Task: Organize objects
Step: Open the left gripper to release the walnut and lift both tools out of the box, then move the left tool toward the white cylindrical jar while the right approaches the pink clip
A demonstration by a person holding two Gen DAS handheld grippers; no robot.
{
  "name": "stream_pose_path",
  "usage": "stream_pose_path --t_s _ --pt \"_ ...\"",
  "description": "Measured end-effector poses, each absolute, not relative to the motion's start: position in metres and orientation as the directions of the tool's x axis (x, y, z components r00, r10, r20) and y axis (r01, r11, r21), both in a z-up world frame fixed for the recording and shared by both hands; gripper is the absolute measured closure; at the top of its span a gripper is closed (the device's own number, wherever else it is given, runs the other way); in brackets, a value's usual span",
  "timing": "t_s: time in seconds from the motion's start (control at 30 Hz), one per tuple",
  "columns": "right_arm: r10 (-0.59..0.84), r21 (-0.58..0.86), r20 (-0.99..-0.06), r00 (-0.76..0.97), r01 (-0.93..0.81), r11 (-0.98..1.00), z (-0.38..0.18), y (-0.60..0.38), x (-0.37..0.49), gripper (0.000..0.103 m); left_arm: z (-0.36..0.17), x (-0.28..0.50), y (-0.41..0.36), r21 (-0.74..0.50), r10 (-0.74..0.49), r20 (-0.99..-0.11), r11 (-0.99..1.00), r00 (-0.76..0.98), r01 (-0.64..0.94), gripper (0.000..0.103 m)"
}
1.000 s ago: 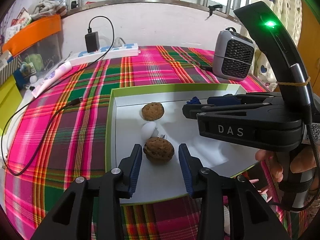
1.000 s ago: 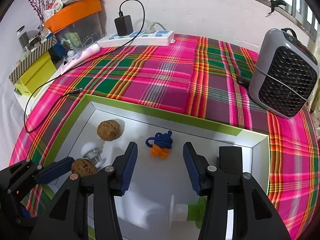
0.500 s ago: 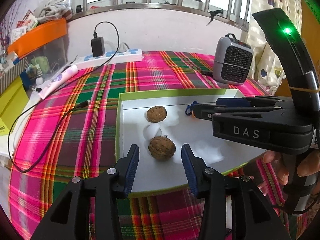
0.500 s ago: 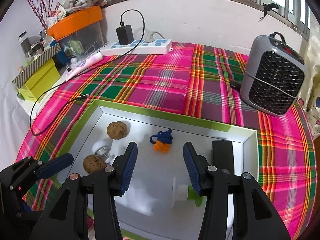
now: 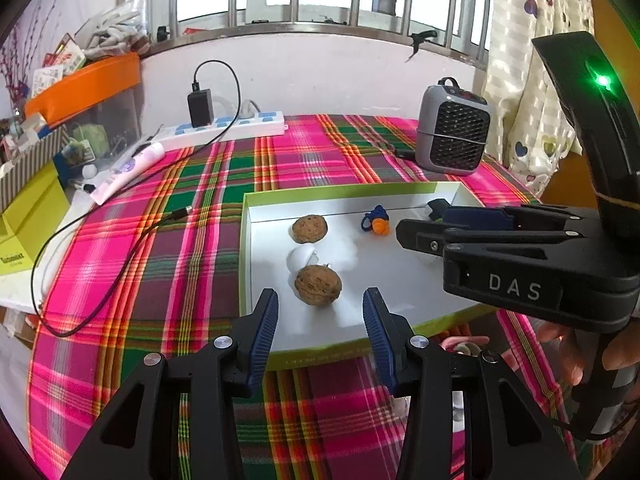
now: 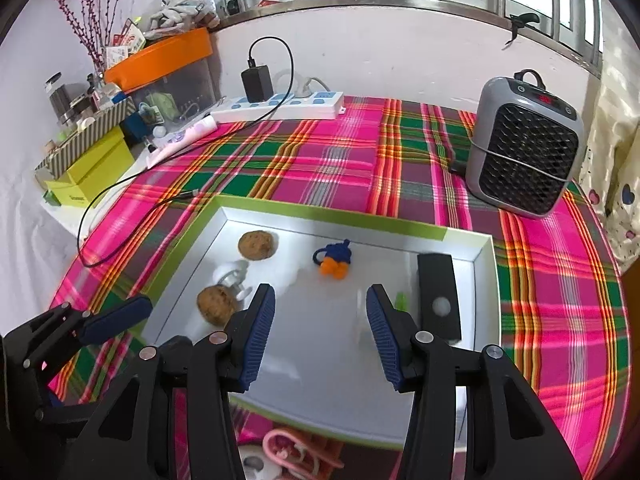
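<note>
Left wrist view
- Left gripper [image 5: 320, 320]: jaws parted with nothing between the blue pads; it hangs above the near rim of the tray.
- Tray [image 5: 360, 194]: shallow white box lid with a green rim, lying on the plaid tablecloth [image 5: 192, 248].
- Near walnut [image 5: 318, 284]: on the tray floor just ahead of the fingertips, untouched.
- White cap-like piece [image 5: 299, 258]: touching the near walnut's far side.
- Far walnut [image 5: 309, 229]: closer to the tray's back wall, apart from the white piece.
- Blue-and-orange knotted charm [image 5: 377, 222]: by the back wall, right of the far walnut.
- Right gripper [image 5: 420, 232]: seen side-on over the tray's right part; the gap cannot be judged from here. A hand [image 5: 576, 352] holds its handle.
- Background: grey fan heater [image 5: 452, 132], power strip [image 5: 224, 130] with a black charger [image 5: 200, 108].

Right wrist view
- Right gripper [image 6: 320, 336]: jaws apart and empty, above the middle of the tray [image 6: 332, 216].
- Knotted charm [image 6: 334, 258]: ahead of the fingertips, lying free.
- Black rectangular block [image 6: 438, 292]: flat along the tray's right wall.
- Green-and-white item [image 6: 400, 302]: mostly hidden behind the right finger.
- Walnuts: one [image 6: 218, 304] beside the left finger, one [image 6: 257, 245] farther back, white piece [image 6: 231, 274] between them.
- Left gripper [image 6: 116, 318]: at the tray's left rim.
</note>
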State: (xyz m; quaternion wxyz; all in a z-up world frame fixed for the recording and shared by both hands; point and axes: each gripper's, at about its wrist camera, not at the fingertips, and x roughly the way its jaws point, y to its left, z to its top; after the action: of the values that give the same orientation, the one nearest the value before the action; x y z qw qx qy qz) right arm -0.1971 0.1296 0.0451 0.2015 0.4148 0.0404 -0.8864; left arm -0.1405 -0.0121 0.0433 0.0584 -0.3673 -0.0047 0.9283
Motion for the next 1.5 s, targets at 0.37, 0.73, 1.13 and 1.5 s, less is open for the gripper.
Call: stream_pose_path --t_s 0.37,0.73,1.13,1.5 --pt "-0.343 0.138 -0.725 -0.597 0.362 -0.922 0.049 0.148 -0.167 0.054 0.049 -0.119 -0.015 -0.067 0.126 -0.665 -0.992 -0.736 -0.109 0.06" --pt "-0.342 0.149 -0.707 -0.619 0.341 -0.928 0.052 0.165 -0.139 0.054 0.049 -0.1 -0.019 -0.093 0.151 -0.66 -0.989 -0.736 -0.119 0.06" --pt "-0.335 0.157 -0.714 -0.615 0.325 -0.933 0.04 0.182 -0.118 0.054 0.037 -0.088 -0.02 -0.121 0.181 -0.68 -0.983 -0.711 -0.135 0.06" --pt "-0.342 0.143 -0.732 -0.589 0.357 -0.923 0.023 0.195 -0.104 0.054 0.028 -0.091 -0.012 -0.163 0.238 -0.699 -0.971 -0.674 -0.175 0.056"
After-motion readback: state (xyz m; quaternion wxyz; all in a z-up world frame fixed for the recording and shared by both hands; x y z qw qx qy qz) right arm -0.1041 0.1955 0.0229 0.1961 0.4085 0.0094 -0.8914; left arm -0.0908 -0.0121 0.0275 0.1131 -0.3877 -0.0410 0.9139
